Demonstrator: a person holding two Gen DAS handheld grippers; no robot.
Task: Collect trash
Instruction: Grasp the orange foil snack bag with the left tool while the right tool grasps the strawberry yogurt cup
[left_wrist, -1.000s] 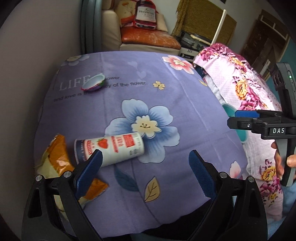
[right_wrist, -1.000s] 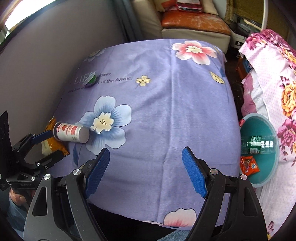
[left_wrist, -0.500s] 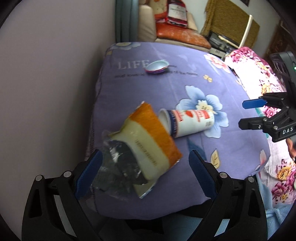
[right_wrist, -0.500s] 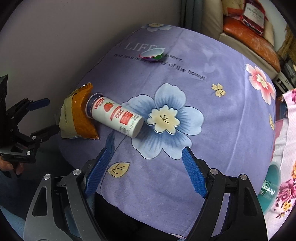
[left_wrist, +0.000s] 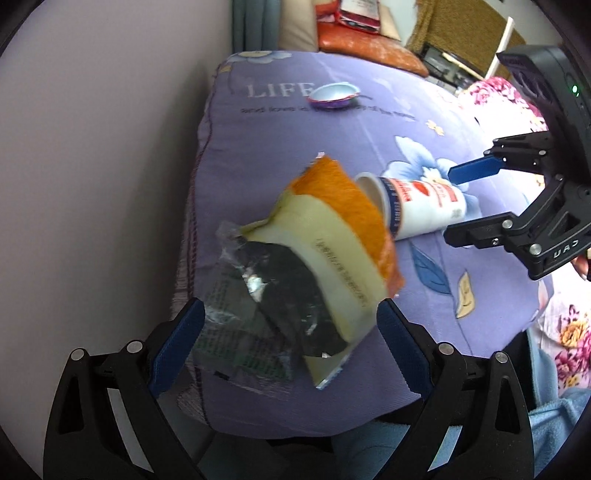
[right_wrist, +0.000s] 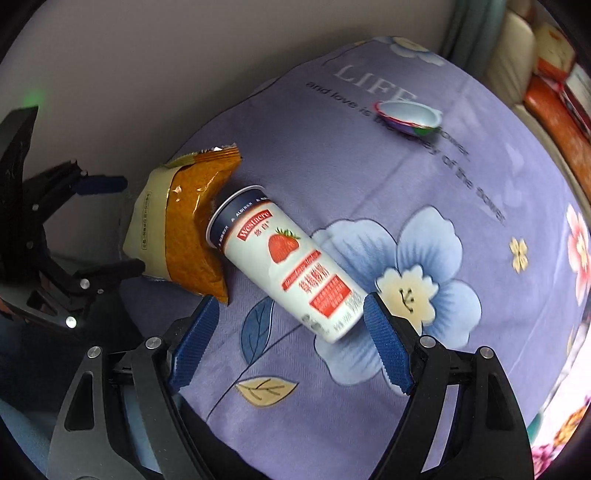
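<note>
An orange and cream snack bag (left_wrist: 332, 236) lies on the purple flowered cloth (left_wrist: 332, 129), also in the right wrist view (right_wrist: 184, 225). A white strawberry cup (right_wrist: 288, 266) lies on its side, its mouth against the bag; it also shows in the left wrist view (left_wrist: 417, 206). A small foil lid (left_wrist: 334, 96) lies by the word LIFE, seen too in the right wrist view (right_wrist: 408, 118). My left gripper (left_wrist: 290, 347) is open around the bag's near end. My right gripper (right_wrist: 290, 339) is open, its tips just short of the cup's base.
A grey wall (left_wrist: 92, 166) runs along the left edge of the cloth. A sofa with red cushions (left_wrist: 369, 55) stands behind. A pink flowered bedspread (left_wrist: 498, 99) lies to the right. The cloth drops off at the near edge.
Both grippers have closed in: the left one onto the snack bag, the right one swinging left from the cloth's middle toward the cup. Both stay open. The objects have not moved.
</note>
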